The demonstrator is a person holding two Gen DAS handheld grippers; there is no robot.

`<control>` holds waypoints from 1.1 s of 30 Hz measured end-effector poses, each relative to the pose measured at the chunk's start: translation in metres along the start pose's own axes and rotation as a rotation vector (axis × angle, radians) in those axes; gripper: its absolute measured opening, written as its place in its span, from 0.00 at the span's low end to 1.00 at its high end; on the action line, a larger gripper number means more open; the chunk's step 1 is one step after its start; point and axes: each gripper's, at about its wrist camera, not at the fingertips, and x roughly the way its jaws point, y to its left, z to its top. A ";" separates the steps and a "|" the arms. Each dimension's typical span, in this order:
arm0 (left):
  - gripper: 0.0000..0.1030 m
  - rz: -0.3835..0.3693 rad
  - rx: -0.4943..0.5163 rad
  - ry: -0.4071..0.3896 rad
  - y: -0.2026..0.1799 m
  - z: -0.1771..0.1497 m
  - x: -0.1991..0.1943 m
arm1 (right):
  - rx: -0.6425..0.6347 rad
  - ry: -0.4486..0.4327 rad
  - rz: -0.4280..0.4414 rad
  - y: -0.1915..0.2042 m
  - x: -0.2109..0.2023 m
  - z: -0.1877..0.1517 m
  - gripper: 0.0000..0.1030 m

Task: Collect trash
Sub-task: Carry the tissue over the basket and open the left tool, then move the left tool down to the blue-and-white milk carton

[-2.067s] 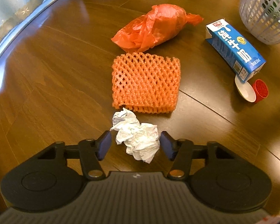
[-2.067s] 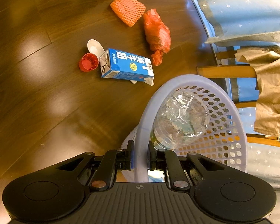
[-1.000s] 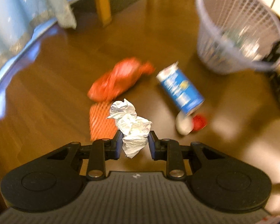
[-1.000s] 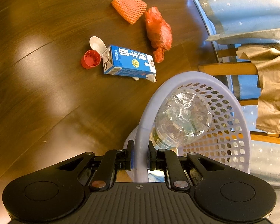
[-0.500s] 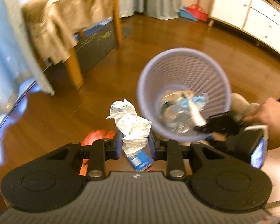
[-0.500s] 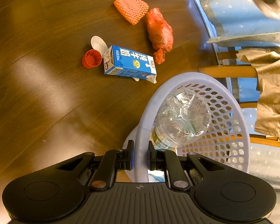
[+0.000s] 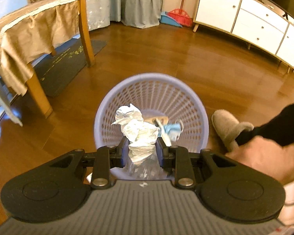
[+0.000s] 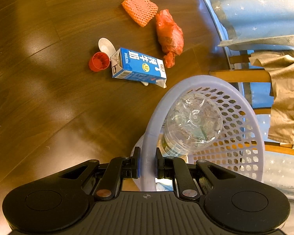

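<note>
The left gripper (image 7: 141, 148) is clamping a crumpled tissue (image 7: 137, 129) between its pads, holding it over the open mouth of the basket (image 7: 186, 99) — likely so it can drop straight in on release. The right gripper (image 8: 146, 164) is pinching the basket rim (image 8: 147, 137) with its jaws fully closed on it, probably steadying the light basket against tipping. Inside, a clear bottle (image 8: 192, 121) is taking up much of the room; open space is showing along the far wall. On the floor, well apart from the basket — a carton (image 8: 137, 66), red cap (image 8: 99, 61), spoon (image 8: 105, 46), orange net (image 8: 140, 7) and red bag (image 8: 169, 35) — are waiting. A slipper (image 7: 227, 127) is sitting just beside the basket.
</note>
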 end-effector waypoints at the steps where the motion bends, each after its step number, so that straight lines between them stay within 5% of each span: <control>1: 0.24 -0.005 -0.004 -0.002 -0.001 0.004 0.005 | -0.001 0.000 0.002 0.000 0.000 0.000 0.09; 8: 0.27 -0.023 -0.011 -0.023 -0.010 0.020 0.026 | 0.013 -0.001 0.005 -0.002 -0.001 -0.001 0.09; 12: 0.60 -0.018 -0.021 -0.087 -0.013 0.021 0.029 | 0.014 -0.004 0.005 -0.003 -0.002 -0.002 0.09; 33: 0.60 0.143 -0.185 -0.059 0.065 -0.011 -0.003 | 0.027 -0.006 0.008 -0.007 -0.002 -0.001 0.09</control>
